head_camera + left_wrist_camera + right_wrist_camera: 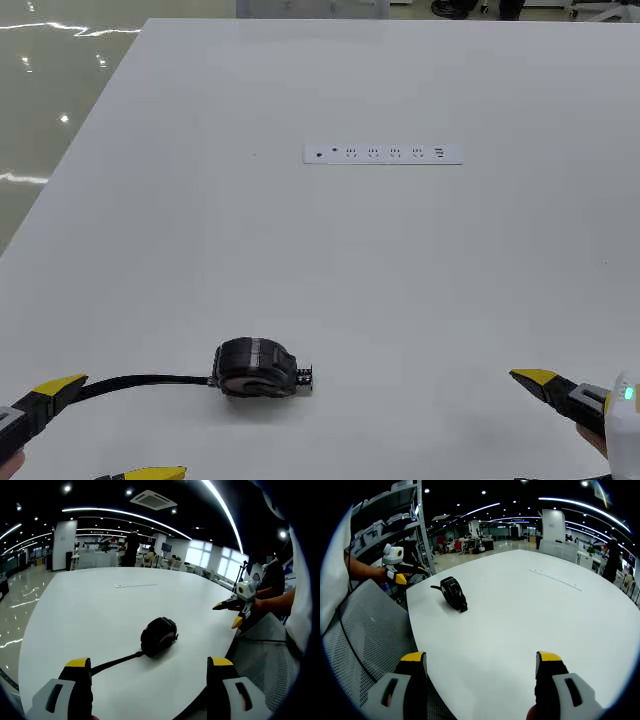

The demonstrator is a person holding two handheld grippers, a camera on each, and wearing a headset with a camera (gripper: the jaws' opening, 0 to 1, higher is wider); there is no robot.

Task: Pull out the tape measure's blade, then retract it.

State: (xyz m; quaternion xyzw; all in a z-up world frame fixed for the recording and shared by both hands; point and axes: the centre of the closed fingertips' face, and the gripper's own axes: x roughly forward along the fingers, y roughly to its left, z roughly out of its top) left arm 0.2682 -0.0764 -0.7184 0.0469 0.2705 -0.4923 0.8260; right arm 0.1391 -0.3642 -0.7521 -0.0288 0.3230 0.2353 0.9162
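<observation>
The tape measure (255, 368) sits on the white bench (350, 260), close to the near edge and left of centre in the head view. It is a black case. Its blade looks fully wound in, with what seems to be the hook at the case mouth on the right end, though that part is too small to be sure of. A black strap (140, 381) trails from the other end along the bench towards the left gripper (148, 662).

The left gripper is low at the near edge, left of the tape measure and pointed at it. Its 2 yellow-tipped jaws are wide apart and hold nothing. In the left gripper view the strap's end lies just beside one jaw tip; I cannot tell whether they touch.

The right gripper (481, 656) is at the near edge too, well apart from the tape measure on its right side. Its jaws are also spread, with only bare bench between them. In the right gripper view the case lies up and to the left of the jaws.

Farther back, near the middle of the bench, a white power strip (382, 154) lies flat. A glossy floor (50, 80) shows past the bench's left edge. A grey mesh chair (365, 630) stands against the near side.
</observation>
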